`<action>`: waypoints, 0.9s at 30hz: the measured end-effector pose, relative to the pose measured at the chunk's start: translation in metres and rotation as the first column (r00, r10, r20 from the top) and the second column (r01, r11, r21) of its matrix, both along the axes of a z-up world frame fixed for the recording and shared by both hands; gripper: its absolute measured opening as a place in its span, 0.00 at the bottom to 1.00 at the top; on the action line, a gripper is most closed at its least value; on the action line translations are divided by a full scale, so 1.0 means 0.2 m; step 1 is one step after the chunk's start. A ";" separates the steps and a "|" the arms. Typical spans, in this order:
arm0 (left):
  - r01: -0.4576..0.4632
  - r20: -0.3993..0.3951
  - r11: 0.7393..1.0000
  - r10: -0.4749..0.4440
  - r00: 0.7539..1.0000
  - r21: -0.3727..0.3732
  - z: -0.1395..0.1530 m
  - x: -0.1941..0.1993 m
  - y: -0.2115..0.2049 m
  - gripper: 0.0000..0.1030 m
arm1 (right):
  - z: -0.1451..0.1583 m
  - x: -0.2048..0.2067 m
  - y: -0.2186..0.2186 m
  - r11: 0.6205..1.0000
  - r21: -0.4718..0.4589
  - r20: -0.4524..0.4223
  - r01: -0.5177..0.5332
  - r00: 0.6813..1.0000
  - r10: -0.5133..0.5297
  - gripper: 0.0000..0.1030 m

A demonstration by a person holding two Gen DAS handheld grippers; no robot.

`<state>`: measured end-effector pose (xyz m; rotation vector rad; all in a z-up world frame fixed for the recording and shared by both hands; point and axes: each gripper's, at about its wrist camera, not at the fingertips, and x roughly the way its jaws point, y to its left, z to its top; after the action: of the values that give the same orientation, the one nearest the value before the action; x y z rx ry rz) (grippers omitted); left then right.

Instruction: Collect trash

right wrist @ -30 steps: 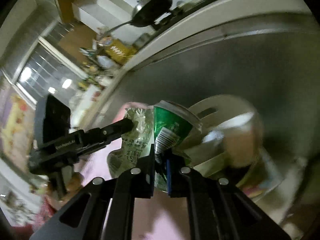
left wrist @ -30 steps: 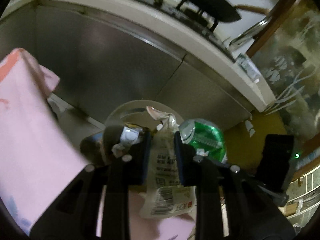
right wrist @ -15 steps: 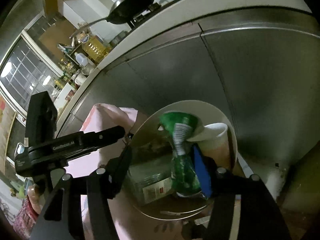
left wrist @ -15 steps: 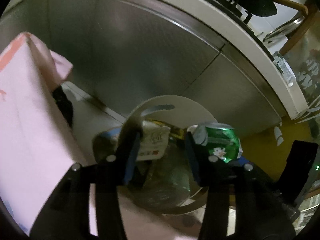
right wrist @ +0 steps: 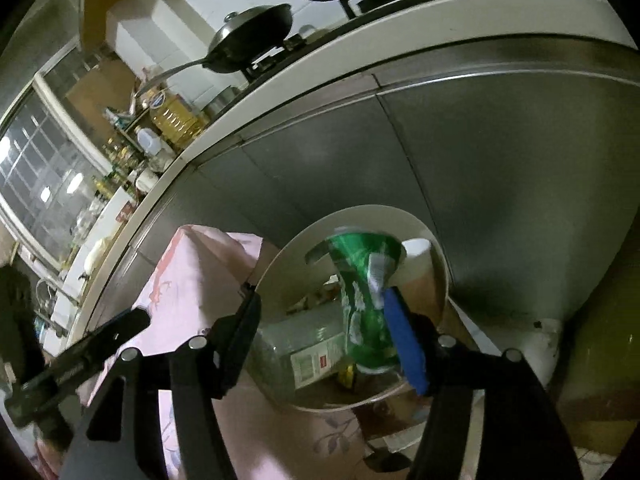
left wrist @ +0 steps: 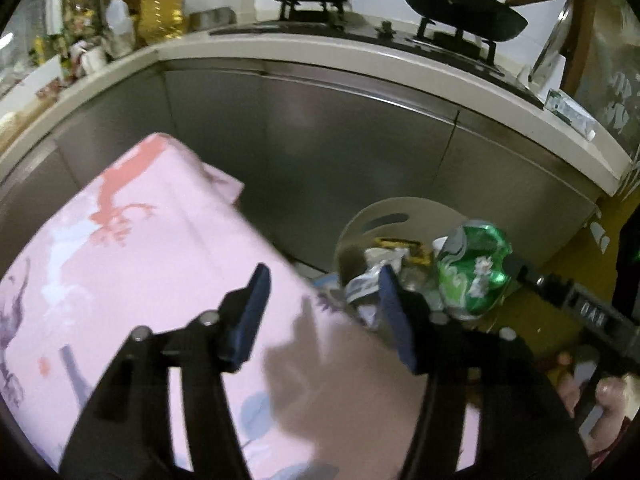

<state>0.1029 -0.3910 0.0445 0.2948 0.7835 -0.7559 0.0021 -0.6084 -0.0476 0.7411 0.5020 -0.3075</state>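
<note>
Both sets of jaws stand open. The left gripper [left wrist: 320,312] holds nothing; its jaws have just been opening, and only pink patterned cloth [left wrist: 140,264] shows between them. The right gripper [right wrist: 324,334] has its jaws spread over the white bin [right wrist: 440,256]; the crushed green can [right wrist: 366,304] lies against the blue pad of its right finger, with no grip on it from the other side.

Trash location: the green can sits at the top of the bin's contents, beside a clear plastic bottle [right wrist: 296,352] lying on its side. The bottle carries a white label with a small red mark; its text is too small to read. The can's white printing is likewise illegible. Crumpled wrappers [left wrist: 376,276] fill the rest of the bin.

Surroundings: the bin stands against stainless cabinet doors [left wrist: 360,152] under a pale countertop [left wrist: 400,52]. Two dark woks [left wrist: 460,12] rest on the stove above. A yellow oil bottle [right wrist: 176,118] stands further along the counter.
</note>
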 end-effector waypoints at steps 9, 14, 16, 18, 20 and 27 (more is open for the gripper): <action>-0.040 0.140 0.999 0.035 0.990 0.034 0.08 -0.21 0.27 0.53 | 0.13 -0.18 0.23 0.997 -0.050 0.055 0.050 0.997 -0.048 0.60; -0.046 0.166 0.999 0.043 0.985 0.017 0.11 -0.32 0.41 0.53 | 0.20 -0.25 0.43 0.994 -0.098 0.065 0.044 0.997 -0.037 0.60; -0.051 0.176 0.999 0.047 0.983 0.014 0.11 -0.36 0.46 0.54 | 0.21 -0.28 0.50 0.993 -0.110 0.068 0.032 0.997 -0.025 0.60; -0.060 0.180 0.998 0.058 0.982 0.008 0.12 -0.40 0.52 0.54 | 0.23 -0.31 0.58 0.993 -0.120 0.069 0.016 0.998 -0.008 0.60; -0.070 0.186 0.998 0.070 0.980 -0.001 0.13 -0.44 0.57 0.55 | 0.24 -0.34 0.64 0.992 -0.123 0.071 0.008 0.998 0.001 0.60; -0.099 0.259 0.994 0.105 0.960 -0.037 0.18 -0.60 0.76 0.62 | 0.26 -0.45 0.80 0.995 -0.101 0.068 0.004 0.998 0.003 0.60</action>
<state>-0.0162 -0.2393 0.0798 0.3227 0.5358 -0.6141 -0.0886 -0.4493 0.0042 0.6513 0.4186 -0.3050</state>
